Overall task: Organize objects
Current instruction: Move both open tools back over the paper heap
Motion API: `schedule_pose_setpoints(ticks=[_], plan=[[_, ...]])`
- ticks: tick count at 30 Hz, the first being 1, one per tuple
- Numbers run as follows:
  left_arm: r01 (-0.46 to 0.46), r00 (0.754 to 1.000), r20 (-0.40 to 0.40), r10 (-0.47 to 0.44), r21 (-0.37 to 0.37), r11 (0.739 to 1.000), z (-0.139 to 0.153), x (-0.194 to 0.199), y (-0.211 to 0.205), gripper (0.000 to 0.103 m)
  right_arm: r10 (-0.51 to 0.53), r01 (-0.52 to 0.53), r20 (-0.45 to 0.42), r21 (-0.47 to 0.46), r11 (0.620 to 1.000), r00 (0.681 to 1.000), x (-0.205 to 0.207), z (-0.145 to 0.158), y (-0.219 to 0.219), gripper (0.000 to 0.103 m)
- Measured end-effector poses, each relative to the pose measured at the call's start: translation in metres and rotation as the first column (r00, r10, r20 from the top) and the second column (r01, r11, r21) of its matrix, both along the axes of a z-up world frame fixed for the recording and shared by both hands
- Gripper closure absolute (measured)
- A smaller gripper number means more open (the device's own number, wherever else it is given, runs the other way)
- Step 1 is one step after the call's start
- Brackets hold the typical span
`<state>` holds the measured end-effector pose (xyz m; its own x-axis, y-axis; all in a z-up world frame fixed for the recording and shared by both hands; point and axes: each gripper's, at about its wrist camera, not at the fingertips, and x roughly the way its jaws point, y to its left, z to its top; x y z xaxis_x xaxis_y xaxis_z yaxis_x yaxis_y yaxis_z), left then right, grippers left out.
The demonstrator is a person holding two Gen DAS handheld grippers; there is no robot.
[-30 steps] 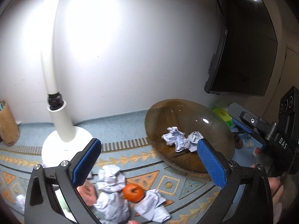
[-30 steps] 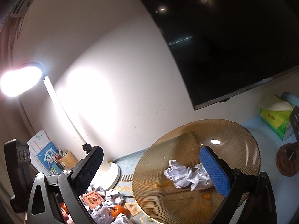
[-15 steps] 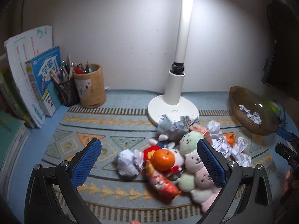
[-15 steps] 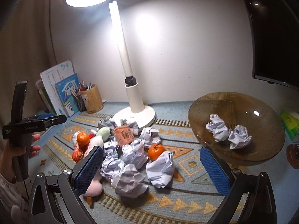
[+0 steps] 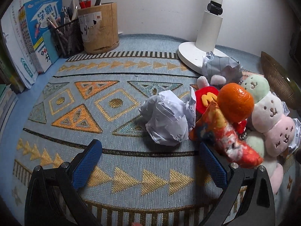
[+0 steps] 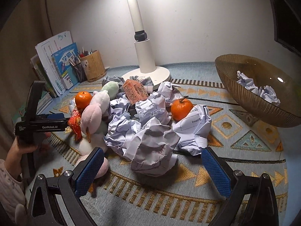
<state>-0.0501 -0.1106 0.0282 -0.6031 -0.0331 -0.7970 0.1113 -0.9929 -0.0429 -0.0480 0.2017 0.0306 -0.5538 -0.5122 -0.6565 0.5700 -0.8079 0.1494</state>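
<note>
Probably a home study desk: workbooks [image 5: 35, 32], pen pots [image 5: 99, 28], desk lamp [image 6: 143, 56].

A patterned mat [image 6: 235, 169] (blue, gold triangles) carries crumpled paper [image 6: 152, 150], bowl [image 6: 244, 86], lamp base [image 6: 148, 73].

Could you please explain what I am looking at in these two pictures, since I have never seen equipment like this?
There is no robot here: a person holds a two-finger gripper in each hand, and each carries a fisheye camera looking forward between its blue-padded fingers. One picture comes from the left gripper, the other from the right gripper. Both are open and hold nothing. The right view also shows the left gripper from the side, held by a hand. On the patterned mat lies a pile: crumpled paper balls, two oranges, plush toys and a snack packet. A brown bowl already holds paper balls. A desk lamp, pen holders and books stand behind.
</note>
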Motion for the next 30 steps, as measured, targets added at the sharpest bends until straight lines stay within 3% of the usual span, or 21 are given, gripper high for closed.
schedule_pose_setpoints(ticks=[5,14,30], plan=[[0.019,1.0,0.017,-0.019,-0.028,0.999,-0.001,-0.015,-0.001,0.0,-0.004,0.003,0.074,0.013,1.0,0.997,-0.009,-0.011,-0.01,0.0],[0.008,1.0,0.016,-0.008,-0.025,1.0,-0.004,-0.024,0.0,0.0,-0.043,0.045,0.124,-0.015,0.999,0.991,-0.016,-0.016,-0.003,0.0],[-0.014,1.0,0.013,0.015,-0.026,1.0,-0.005,-0.032,0.005,0.0,-0.061,0.061,0.155,0.004,0.998,0.986,-0.016,-0.021,-0.003,0.0]])
